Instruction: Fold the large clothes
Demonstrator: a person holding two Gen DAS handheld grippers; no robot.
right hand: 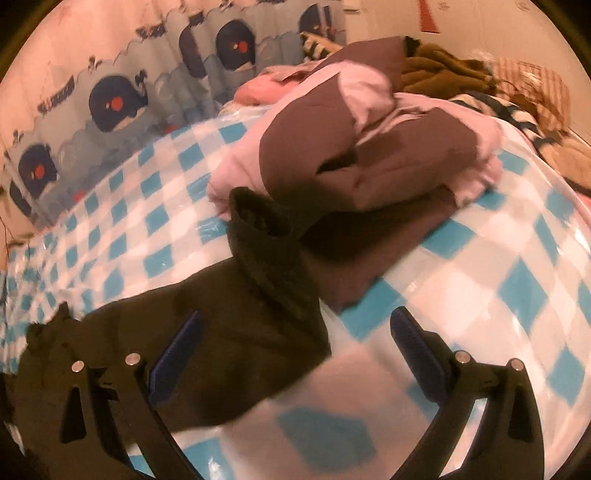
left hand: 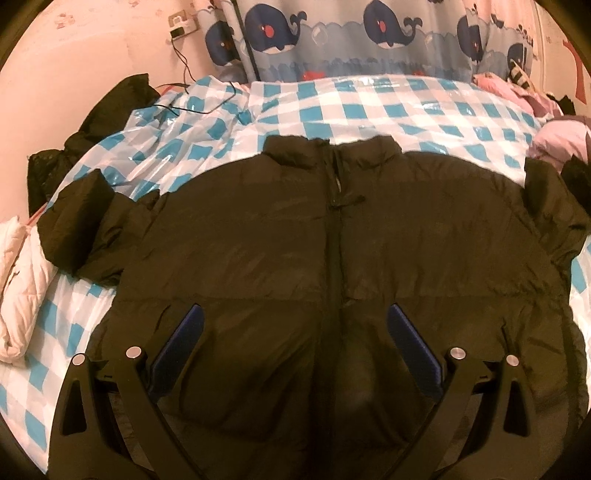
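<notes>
Left claw (left hand: pixel 295 343) and right claw (right hand: pixel 295 347) both gape wide, gripping nothing.

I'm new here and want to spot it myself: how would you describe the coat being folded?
Find the blue-and-white checked sheet over the bed, below the whale curtain. In its middle lies a black puffer jacket, front up, zipped, sleeves out sideways. The pink-and-brown pile beside it is bunched; this one lies flat.

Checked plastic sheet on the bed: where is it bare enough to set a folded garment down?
The blue-and-white checked plastic sheet is bare between the black puffer jacket's collar and the whale-print curtain, and right of its sleeve. It is crowded by the pink-and-brown clothes pile and the white quilted garment.
</notes>
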